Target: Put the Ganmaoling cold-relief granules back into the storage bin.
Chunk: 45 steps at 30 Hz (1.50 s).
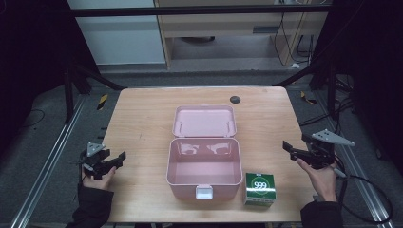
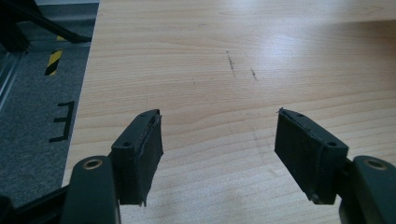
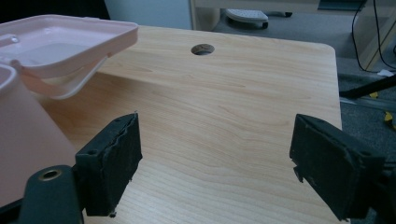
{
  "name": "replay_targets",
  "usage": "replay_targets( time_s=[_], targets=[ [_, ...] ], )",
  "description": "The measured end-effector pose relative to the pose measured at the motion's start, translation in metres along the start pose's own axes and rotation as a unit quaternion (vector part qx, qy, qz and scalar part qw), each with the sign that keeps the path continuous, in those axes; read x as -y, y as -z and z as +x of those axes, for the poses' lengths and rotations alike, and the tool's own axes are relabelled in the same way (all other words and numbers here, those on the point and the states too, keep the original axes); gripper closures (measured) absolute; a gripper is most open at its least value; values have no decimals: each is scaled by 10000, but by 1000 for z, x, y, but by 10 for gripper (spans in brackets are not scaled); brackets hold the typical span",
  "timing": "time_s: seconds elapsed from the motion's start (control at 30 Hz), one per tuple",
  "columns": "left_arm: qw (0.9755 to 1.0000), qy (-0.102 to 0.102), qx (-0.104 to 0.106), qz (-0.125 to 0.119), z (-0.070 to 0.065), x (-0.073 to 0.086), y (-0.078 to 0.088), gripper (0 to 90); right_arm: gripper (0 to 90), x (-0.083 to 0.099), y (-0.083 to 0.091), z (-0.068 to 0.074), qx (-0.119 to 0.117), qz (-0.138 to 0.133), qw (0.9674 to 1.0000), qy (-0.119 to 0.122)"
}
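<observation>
Two tools hovered at opposite edges of the tabletop [image 1: 142, 118], each held in a hand. At the left edge, the left tool [image 1: 116, 158] had its jaws spread wide with nothing between them, over bare wood. At the right edge, the right tool [image 1: 288, 148] likewise gaped, gripping nothing. Between them, at the middle, sat a pink box [image 1: 204, 166], its lid [image 1: 204, 121] thrown back toward the far side and its inside bare. Just right of the box, near the front edge, stood a green carton [image 1: 260, 188] marked 999. A dark round hole [image 1: 235, 99] lay by the far edge.
</observation>
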<state>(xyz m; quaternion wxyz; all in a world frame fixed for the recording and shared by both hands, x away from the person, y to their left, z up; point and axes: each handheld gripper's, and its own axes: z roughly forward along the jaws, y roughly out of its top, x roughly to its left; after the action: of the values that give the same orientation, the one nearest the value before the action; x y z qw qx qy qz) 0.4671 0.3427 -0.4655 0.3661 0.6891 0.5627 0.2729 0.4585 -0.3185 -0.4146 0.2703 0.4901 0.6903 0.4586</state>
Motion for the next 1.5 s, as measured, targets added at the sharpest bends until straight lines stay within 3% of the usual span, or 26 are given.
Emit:
replay_targets(
  time_s=[0.33, 0.5, 0.77, 0.97, 1.23, 1.27, 1.3, 1.37, 1.4, 1.43, 1.47, 1.5],
  targets=[
    [10000, -9, 42, 17, -1, 0, 1, 319, 159, -20, 9, 10, -139, -19, 9995, 284],
    [10000, -14, 33, 24, -1, -1, 2, 332, 145, -32, 10, 19, -322, 161, 9979, 539],
    [9999, -33, -54, 89, -1, 0, 1, 331, 130, -43, 11, 34, -585, 495, 9922, 986],
    [9998, -52, -124, 113, -2, 1, 0, 331, 113, -49, 10, 45, -712, 880, 9825, 1478],
    [9997, -85, -147, 156, -3, 2, -2, 324, 105, -57, 14, 56, -946, 1092, 9727, 1815],
    [9997, -85, -147, 156, -3, 2, -2, 324, 105, -57, 14, 56, -946, 1092, 9727, 1815],
    [9997, -96, -154, 156, -3, 2, -2, 323, 103, -58, 14, 60, -1062, 1187, 9673, 1972],
    [9997, -98, -150, 154, -3, 2, -2, 323, 101, -59, 14, 61, -1086, 1215, 9660, 2005],
    [9997, -119, -149, 162, -3, 2, -2, 323, 96, -59, 14, 66, -1171, 1335, 9598, 2172],
    [9997, -119, -149, 162, -3, 2, -2, 322, 96, -59, 14, 66, -1171, 1335, 9598, 2172],
    [9997, -121, -142, 170, -4, 2, -3, 322, 94, -58, 13, 69, -1233, 1430, 9546, 2303],
    [9997, -129, -139, 172, -4, 2, -3, 322, 94, -58, 13, 71, -1276, 1470, 9522, 2356]
  ],
)
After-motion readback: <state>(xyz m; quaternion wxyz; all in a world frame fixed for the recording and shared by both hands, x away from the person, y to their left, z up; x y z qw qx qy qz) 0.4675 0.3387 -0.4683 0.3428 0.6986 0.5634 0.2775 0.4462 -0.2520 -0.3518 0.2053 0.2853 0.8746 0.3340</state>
